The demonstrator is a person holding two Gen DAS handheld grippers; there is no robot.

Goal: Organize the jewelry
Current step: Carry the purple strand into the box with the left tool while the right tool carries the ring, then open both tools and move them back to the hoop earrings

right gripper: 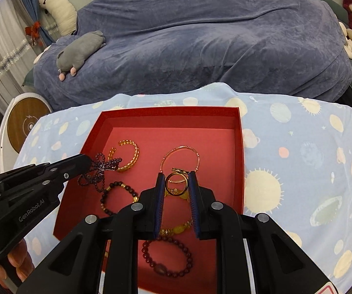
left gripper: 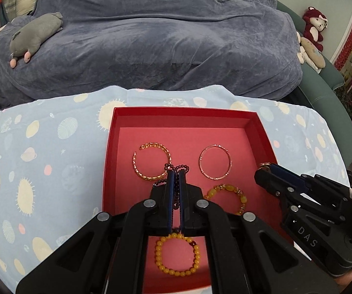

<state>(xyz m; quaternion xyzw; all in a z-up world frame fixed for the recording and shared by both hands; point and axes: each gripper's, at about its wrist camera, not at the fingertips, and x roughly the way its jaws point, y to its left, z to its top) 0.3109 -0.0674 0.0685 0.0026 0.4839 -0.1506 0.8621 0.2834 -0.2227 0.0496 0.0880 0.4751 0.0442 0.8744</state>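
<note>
A red tray [left gripper: 185, 112] [right gripper: 171, 112] holds several bracelets. My left gripper [left gripper: 176, 174] is shut on a dark purple bead strand [left gripper: 176, 167], also seen in the right wrist view [right gripper: 102, 169], held above the tray floor near a gold open cuff [left gripper: 151, 161] [right gripper: 127, 154]. My right gripper [right gripper: 177, 178] is shut on a gold ring [right gripper: 176, 183] over the tray's right half; it also shows in the left wrist view [left gripper: 265, 167]. A thin rose-gold bangle [left gripper: 215, 161] [right gripper: 180, 156], yellow bead bracelets [left gripper: 177, 254] [left gripper: 227, 196] and dark red bead bracelets [right gripper: 167, 257] [right gripper: 117, 198] lie inside.
The tray sits on a light blue planet-print cloth [left gripper: 41, 161] [right gripper: 298, 171]. Behind it is a bed under a blue-grey blanket [left gripper: 151, 36] with a grey plush toy [left gripper: 33, 36] [right gripper: 80, 49]. A round white and wood device [right gripper: 26, 125] stands at the left.
</note>
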